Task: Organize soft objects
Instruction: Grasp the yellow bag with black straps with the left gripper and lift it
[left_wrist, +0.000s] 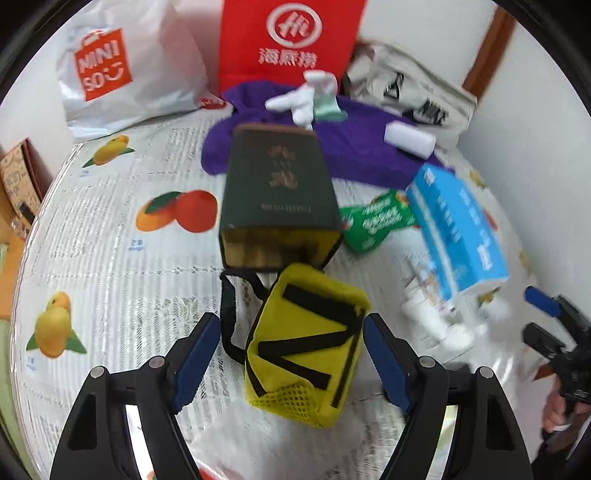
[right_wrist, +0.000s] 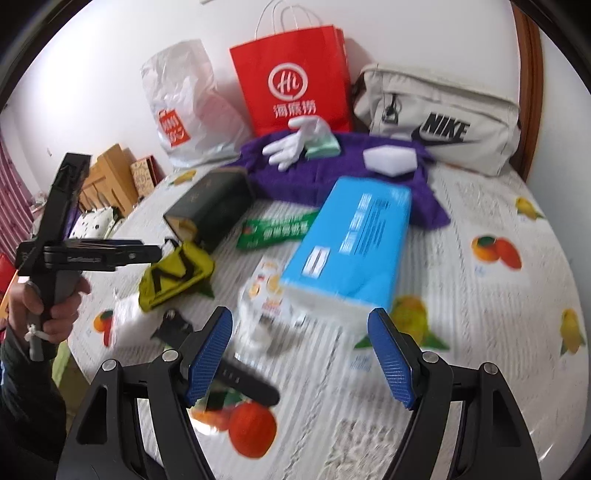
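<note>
- On the bench (left_wrist: 110, 229), covered with a fruit-printed cloth, the soft things lie scattered among bags and boxes.
- The left gripper (left_wrist: 291, 358) hovers with its blue fingers (left_wrist: 195, 362) spread apart on either side of a yellow pouch (left_wrist: 306, 343) with black straps; they do not visibly touch it.
- Just beyond the pouch lies a dark green box (left_wrist: 277, 192), its open end facing near.
- A purple towel (left_wrist: 351, 147) is spread at the far side, carrying a white glove (left_wrist: 295, 101), a pale green cloth (left_wrist: 327, 107) and a white sponge block (left_wrist: 410, 138).
- A green packet (left_wrist: 373, 221) sits between the dark box and a blue tissue pack (left_wrist: 458, 225) on the right.
- The right gripper (right_wrist: 301, 354) has its fingers (right_wrist: 391, 358) wide apart and holds nothing, poised near the tissue pack's near end.
- Against the far wall stand a white Miniso bag (right_wrist: 184, 110), a red paper bag (right_wrist: 295, 77) and a beige Nike bag (right_wrist: 443, 114).
</note>
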